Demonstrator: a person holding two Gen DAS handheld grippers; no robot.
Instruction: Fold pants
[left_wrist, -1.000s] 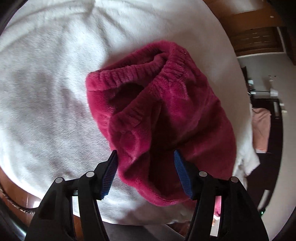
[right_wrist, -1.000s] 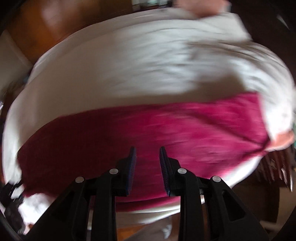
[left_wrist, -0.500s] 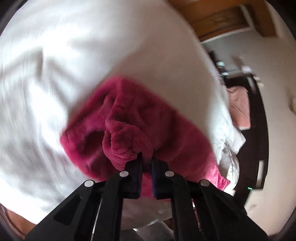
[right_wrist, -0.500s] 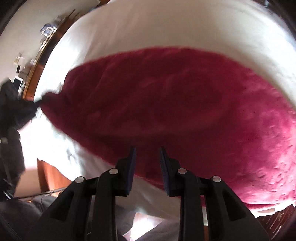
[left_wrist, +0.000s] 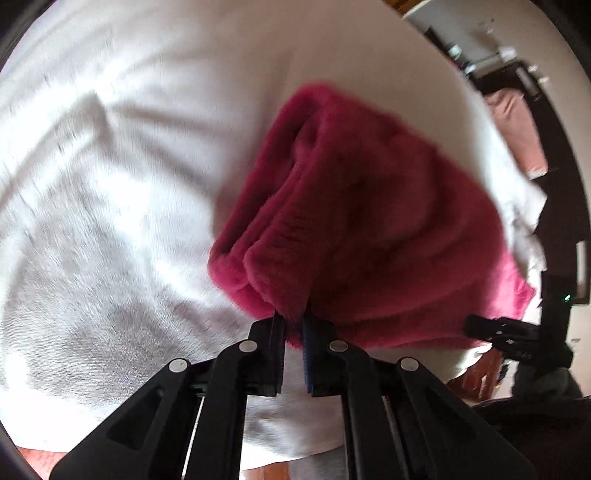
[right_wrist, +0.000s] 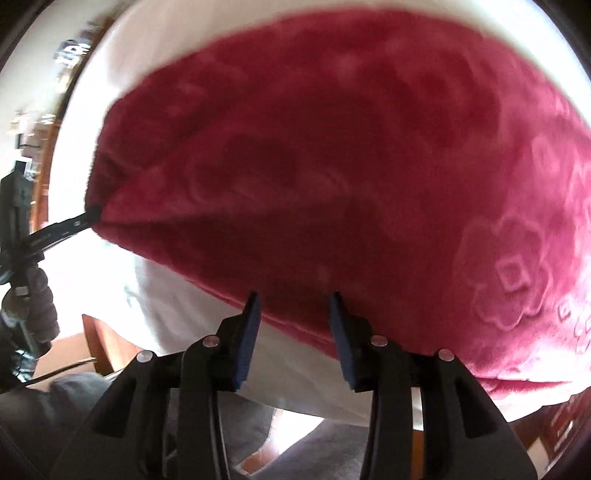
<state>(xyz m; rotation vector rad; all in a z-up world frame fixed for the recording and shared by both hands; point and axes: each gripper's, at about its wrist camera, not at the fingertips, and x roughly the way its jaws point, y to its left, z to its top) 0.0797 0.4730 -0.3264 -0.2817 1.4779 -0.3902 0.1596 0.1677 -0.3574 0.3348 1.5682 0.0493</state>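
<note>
So the fuzzy red pants (left_wrist: 369, 221) are lying on the white blanket (left_wrist: 110, 184), bunched into layered folds. The left gripper (left_wrist: 293, 325) is pinched tight on the near corner of the fabric, with the folds running up and away from it. The right gripper (right_wrist: 294, 306) sits with its jaws spread, right at the pants' near edge, gripping nothing.

Daylit scene as I see it, white bedcover (left_wrist: 110, 184) glaring and motion-smeared, crimson pants (right_wrist: 332, 166) soft with blur, fisheye bending and black vignette at corners, backlit room edges overexposed.
</note>
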